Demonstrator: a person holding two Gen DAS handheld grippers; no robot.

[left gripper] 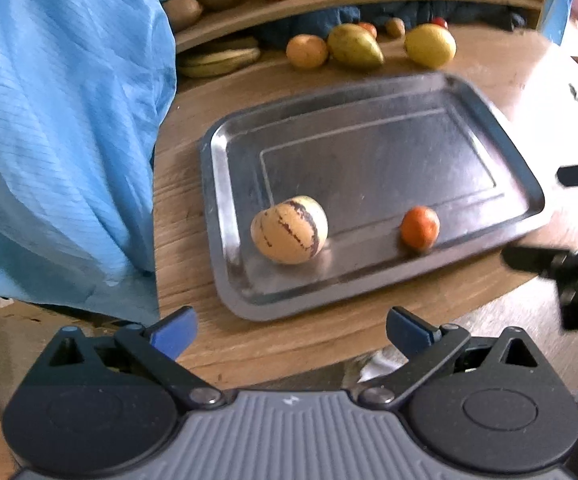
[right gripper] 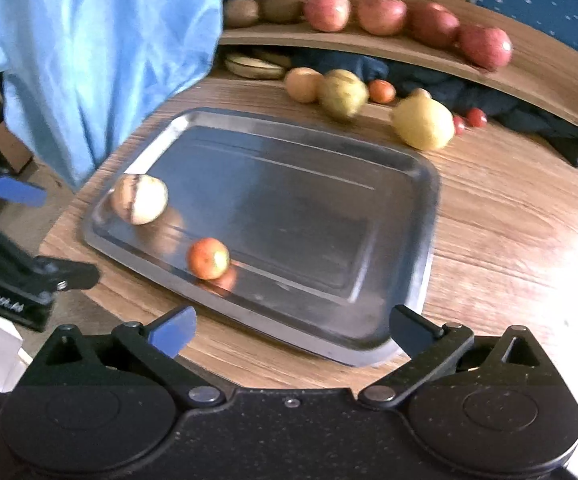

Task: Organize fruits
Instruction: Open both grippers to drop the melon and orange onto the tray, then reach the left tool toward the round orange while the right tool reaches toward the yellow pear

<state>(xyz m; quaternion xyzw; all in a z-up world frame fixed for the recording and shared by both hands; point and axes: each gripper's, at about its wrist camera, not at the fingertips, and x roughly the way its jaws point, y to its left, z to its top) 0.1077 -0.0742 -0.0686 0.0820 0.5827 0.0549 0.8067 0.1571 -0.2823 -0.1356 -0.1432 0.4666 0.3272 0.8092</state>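
The striped melon (left gripper: 289,230) and a small orange (left gripper: 419,227) lie apart near the front rim of the tray (left gripper: 373,136) on the bench (left gripper: 193,184). Left gripper (left gripper: 291,330) and right gripper (right gripper: 293,330) hang with jaws wide and empty. Likely between placements; next, fetch a lemon (left gripper: 429,45). Partial lettering on the left gripper is unreadable.
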